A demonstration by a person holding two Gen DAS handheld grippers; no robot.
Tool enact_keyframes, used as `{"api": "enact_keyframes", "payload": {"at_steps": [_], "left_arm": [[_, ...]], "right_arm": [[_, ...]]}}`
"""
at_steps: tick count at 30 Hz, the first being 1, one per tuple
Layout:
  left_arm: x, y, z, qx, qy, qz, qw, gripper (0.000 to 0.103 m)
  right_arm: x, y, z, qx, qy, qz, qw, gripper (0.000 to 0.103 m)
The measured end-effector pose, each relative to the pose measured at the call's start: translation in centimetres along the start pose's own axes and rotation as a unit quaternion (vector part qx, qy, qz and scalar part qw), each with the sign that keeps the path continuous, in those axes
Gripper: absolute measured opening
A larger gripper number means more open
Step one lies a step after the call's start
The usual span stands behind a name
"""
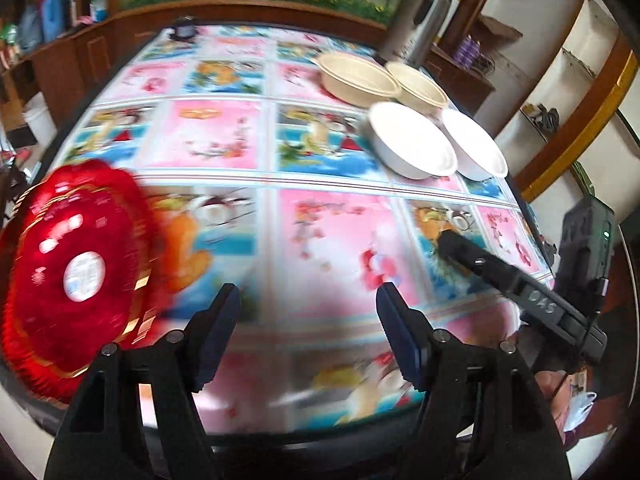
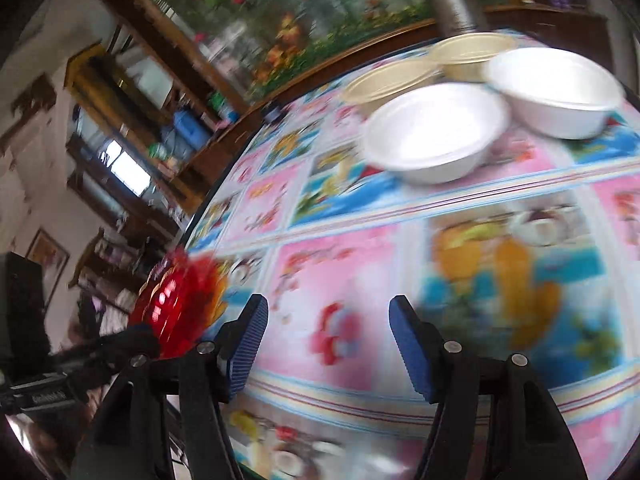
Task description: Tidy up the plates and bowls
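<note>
A stack of red scalloped plates (image 1: 76,264) lies at the table's near left edge, left of my left gripper (image 1: 308,320), which stands open over the patterned cloth with nothing between its fingers. At the far right sit two white bowls (image 1: 412,140) (image 1: 476,148) and behind them two beige bowls (image 1: 358,74) (image 1: 418,84), side by side. In the right wrist view my right gripper (image 2: 328,336) is open and empty above the cloth. The white bowls (image 2: 432,140) (image 2: 556,88) and beige bowls (image 2: 388,80) (image 2: 468,52) are ahead of it, and the red plates (image 2: 176,300) are to its left.
The table (image 1: 224,136) wears a glossy pink and blue cartoon cloth. A steel flask (image 1: 420,16) stands at its far right corner and a small dark object (image 1: 184,30) at the far edge. Wooden cabinets run behind; white shelves (image 1: 560,80) stand to the right.
</note>
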State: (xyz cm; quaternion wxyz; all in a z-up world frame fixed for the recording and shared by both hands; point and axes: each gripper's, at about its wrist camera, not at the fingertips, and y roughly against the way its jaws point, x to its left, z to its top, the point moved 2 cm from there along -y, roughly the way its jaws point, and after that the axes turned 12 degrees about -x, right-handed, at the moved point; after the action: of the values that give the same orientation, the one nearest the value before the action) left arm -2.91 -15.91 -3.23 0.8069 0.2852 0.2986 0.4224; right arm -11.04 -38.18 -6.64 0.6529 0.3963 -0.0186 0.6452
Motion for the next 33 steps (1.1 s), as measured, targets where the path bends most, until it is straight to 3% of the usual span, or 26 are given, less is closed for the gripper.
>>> {"api": "enact_keyframes", "payload": {"at_steps": [5, 15, 19, 27, 33], "left_arm": [[-2.1, -4.1, 3.0, 0.041, 0.037, -0.013, 0.9984, 0.07], [-3.5, -10.2, 9.0, 0.033, 0.093, 0.01, 0.9951, 0.07], [-3.2, -12.4, 9.6, 0.046, 0.124, 0.003, 0.9912, 0.07], [-3.4, -14.7, 10.5, 0.04, 0.14, -0.012, 0.9892, 0.069], [-3.9, -16.0, 10.4, 0.038, 0.14, -0.019, 0.9893, 0.069]], "right_arm": [[-5.6, 1.4, 3.2, -0.02, -0.083, -0.019, 0.996, 0.069], [-10.9, -2.3, 10.1, -0.029, -0.168, -0.049, 0.984, 0.069], [-11.8, -4.4, 10.1, -0.026, -0.191, -0.054, 0.98, 0.069], [-11.4, -5.6, 10.3, -0.046, -0.195, -0.011, 0.98, 0.069], [-11.9, -5.8, 9.9, -0.049, -0.206, -0.013, 0.977, 0.065]]}}
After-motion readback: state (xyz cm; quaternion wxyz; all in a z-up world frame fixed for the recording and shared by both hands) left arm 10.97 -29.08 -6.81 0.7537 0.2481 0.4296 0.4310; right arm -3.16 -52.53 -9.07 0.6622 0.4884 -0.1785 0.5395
